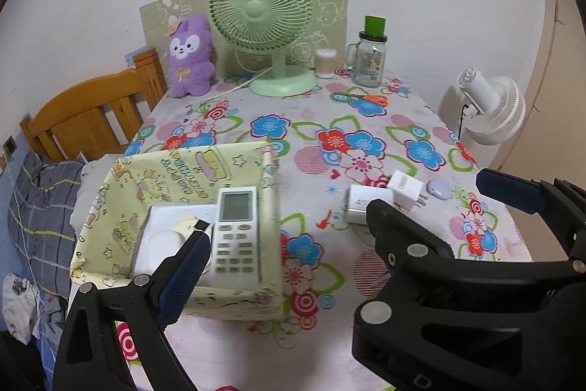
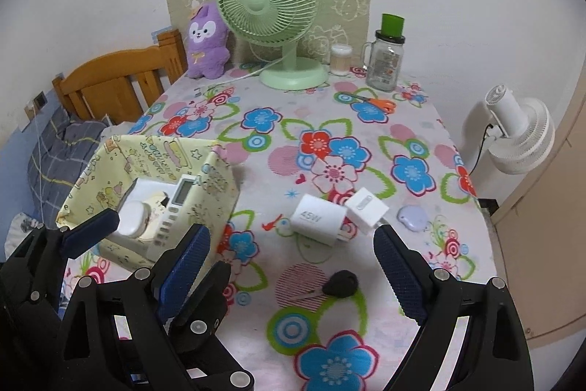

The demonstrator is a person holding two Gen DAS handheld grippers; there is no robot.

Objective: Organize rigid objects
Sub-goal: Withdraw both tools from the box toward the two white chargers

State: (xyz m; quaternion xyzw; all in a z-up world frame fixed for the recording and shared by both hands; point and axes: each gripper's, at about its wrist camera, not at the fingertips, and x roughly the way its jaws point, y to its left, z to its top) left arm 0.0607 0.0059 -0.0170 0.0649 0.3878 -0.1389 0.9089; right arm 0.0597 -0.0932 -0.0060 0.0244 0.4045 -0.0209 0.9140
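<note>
Chargers (image 2: pixel 318 218), two white ones, are seen lying beside the yellow box (image 2: pixel 216 185), while both grippers, left (image 2: pixel 135 226) and right (image 2: pixel 293 251), are held wide and empty.

Each claw (image 2: pixel 293 266) is black plastic with silver rivets and textured blue pads (image 2: pixel 397 272).

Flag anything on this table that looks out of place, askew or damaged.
Nothing looks damaged or spilled. The remote control lies tilted in the yellow fabric bin, propped on a white box. Two white chargers lie jumbled, touching, on the tablecloth, and a black key lies loose nearby.
</note>
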